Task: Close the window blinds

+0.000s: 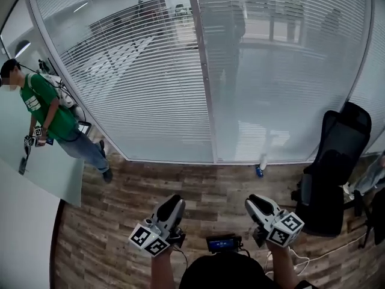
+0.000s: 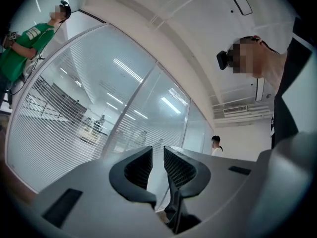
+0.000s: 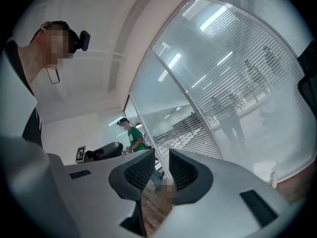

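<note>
Seen from the head, a person in a green shirt [image 1: 48, 110] stands at far left beside a white table [image 1: 36, 179]. A wooden floor [image 1: 204, 185] runs to a curved glass wall, a small bottle [image 1: 261, 164] stands at the foot of the glass, and a black office chair [image 1: 334, 161] sits at right. Only this view shows the floor, the bottle and both tools together. The left gripper view, tilted upward, adds the ceiling and a second person [image 2: 216, 145] standing far off beside the glass. The right gripper view shows the person in green in the distance, past the jaws.

The blinds [image 1: 150, 89] hang across the glass wall ahead, on both sides of a grey upright post [image 1: 201, 71]. Their thin white slats lie horizontal, with gaps through which the room beyond shows. The lower part of the right pane looks hazy.

The left gripper [image 1: 174, 200] and right gripper [image 1: 257, 200] are held low in front of the body. They sit side by side but apart, pointing toward the glass and well short of it, with their marker cubes nearest the wearer. The left gripper's jaws are drawn together with only a thin slit between them, and nothing is in it. The right gripper's jaws stand much the same, close together and empty.
</note>
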Available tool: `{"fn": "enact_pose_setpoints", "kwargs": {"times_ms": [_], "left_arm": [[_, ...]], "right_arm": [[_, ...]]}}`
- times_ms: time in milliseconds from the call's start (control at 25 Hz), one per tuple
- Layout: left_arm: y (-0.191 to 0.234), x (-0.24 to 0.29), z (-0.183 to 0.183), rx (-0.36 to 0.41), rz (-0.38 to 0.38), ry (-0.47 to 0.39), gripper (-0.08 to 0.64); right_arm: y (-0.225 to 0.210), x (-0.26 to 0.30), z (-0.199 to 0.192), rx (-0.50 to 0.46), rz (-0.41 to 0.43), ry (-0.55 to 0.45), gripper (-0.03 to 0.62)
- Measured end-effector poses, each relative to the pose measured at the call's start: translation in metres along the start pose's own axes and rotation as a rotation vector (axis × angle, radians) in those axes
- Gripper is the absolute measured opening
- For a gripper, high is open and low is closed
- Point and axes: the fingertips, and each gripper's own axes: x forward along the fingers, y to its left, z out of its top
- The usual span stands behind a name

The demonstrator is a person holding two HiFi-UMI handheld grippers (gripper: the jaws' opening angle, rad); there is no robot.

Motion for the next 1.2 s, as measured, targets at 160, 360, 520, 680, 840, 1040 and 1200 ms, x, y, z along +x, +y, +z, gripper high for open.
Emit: {"fn": "enact_pose_setpoints", "kwargs": {"times_ms": [160,360,520,680,840,1040,1200], "left_arm": [[0.010,0.018,-0.006,-0.009,0.034,0.017,0.065],[0.028,0.040,-0.010,-0.016,0.058,0.034,0.100],[0.060,0.063,-0.013,-0.038,0.051,0.031,0.127],[0.102,0.101,-0.007,-0.078,0.010,0.015,0.130],[0.144,0.136,0.014,-0.083,-0.018,-0.001,0.130],[0.191,0.157,0.034,-0.072,-0.023,0.009,0.131],[0.224,0.173,0.040,-0.067,-0.035,0.028,0.138]], "right_arm": [[-0.021,0.014,0.003,0.007,0.018,0.035,0.074],[-0.036,0.027,0.005,0.022,0.022,0.040,0.074],[-0.052,0.043,0.007,0.009,-0.016,0.047,0.074],[-0.077,0.065,0.023,-0.001,-0.101,0.024,0.075],[-0.094,0.099,0.044,-0.015,-0.162,0.000,0.075],[-0.090,0.147,0.063,-0.058,-0.186,-0.008,0.077],[-0.088,0.181,0.061,-0.066,-0.200,0.003,0.088]]}}
